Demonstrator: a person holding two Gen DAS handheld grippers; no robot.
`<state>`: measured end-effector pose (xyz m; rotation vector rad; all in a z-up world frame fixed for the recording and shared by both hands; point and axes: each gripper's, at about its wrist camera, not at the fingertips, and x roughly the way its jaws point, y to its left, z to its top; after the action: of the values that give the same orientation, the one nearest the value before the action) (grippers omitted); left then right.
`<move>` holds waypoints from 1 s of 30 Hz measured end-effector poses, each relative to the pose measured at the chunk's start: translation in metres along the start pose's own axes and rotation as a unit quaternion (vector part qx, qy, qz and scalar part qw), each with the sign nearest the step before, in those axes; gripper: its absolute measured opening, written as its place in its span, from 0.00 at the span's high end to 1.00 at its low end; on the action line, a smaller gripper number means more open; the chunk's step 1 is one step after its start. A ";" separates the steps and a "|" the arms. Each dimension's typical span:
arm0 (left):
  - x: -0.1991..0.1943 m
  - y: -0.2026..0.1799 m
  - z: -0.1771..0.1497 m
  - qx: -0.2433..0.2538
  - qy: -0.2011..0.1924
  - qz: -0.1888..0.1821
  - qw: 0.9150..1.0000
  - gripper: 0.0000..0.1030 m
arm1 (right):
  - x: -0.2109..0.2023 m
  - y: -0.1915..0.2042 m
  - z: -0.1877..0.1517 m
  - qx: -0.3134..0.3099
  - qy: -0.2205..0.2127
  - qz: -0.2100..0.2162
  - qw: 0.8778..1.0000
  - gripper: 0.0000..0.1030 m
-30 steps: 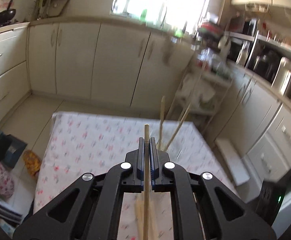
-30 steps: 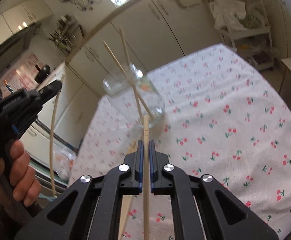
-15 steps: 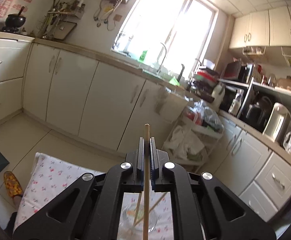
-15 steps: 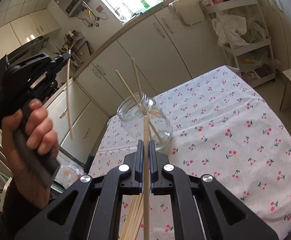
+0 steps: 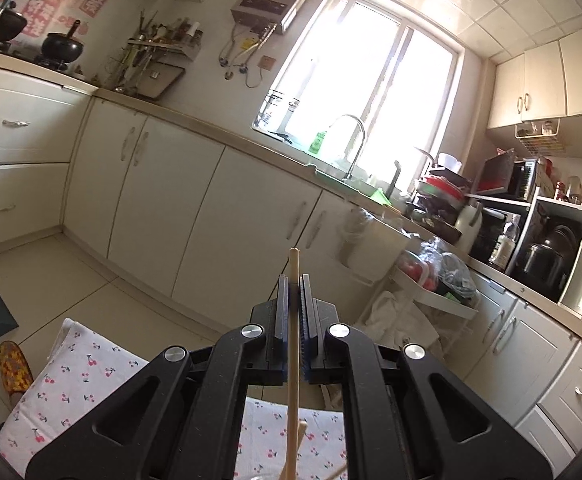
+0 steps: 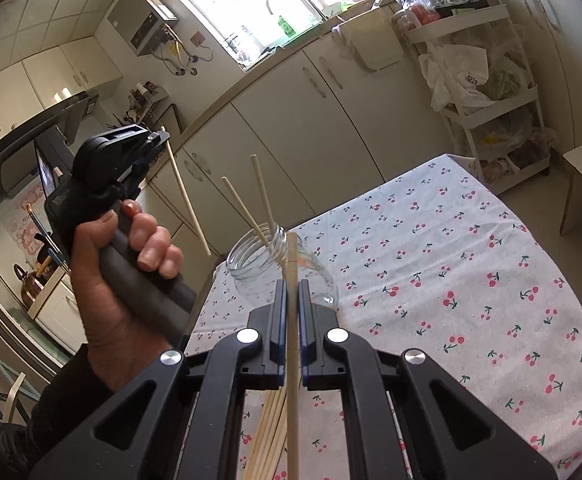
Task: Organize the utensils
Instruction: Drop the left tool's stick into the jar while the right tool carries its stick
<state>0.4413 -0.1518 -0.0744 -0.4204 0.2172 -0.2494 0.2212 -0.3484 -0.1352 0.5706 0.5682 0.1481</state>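
The left tool point(image 5: 294, 280) pinched a single wooden chopstick point(image 5: 293, 344) between its pressed-together fingers. In the left wrist view the stick ran straight along the fingers, its blunt tip poking past them toward the far kitchen cabinets point(image 5: 195, 216), its other end dropping out of the bottom of the picture. The right wrist view showed the same stick point(image 6: 187, 196) from the side: it hung from the left tool point(image 6: 159, 136), sloping down and to the right, its lower end in the air just left of the glass jar point(image 6: 279, 272) and above its mouth.

The right tool point(image 6: 289, 286) gripped a second chopstick point(image 6: 292, 340), also lying along its fingers, tip pointing away toward the jar. Beneath that tool a bundle of loose chopsticks point(image 6: 269, 432) lay on the cherry-print cloth point(image 6: 471, 280) covering the counter, long axes running near to far.

The jar stood on the cloth near its far left corner. Two chopsticks point(image 6: 247, 212) leaned inside it, upper ends tilted up and to the left.

Only the right wrist view took in the jar whole and the person's left hand point(image 6: 131, 264) wrapped round the tool's handle. The left wrist view showed just two stick ends at its bottom edge, plus the window point(image 5: 371, 92) and sink tap point(image 5: 351, 140) beyond.
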 end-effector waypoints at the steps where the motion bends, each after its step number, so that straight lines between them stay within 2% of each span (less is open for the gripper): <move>1: 0.000 -0.001 -0.002 0.001 -0.002 0.001 1.000 0.95 | 0.001 -0.001 0.000 0.001 -0.001 0.000 1.000 0.94; 14: -0.004 0.004 -0.044 0.047 0.000 0.014 0.999 0.95 | 0.005 -0.002 0.018 0.002 -0.039 0.000 0.999 0.94; 30: -0.002 0.000 -0.036 0.078 -0.021 0.014 0.997 0.95 | 0.021 0.004 0.032 -0.003 -0.049 0.010 0.999 0.94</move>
<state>0.4298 -0.1647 -0.1064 -0.2666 0.1602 -0.2274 0.2563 -0.3542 -0.1208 0.5751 0.4668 0.1395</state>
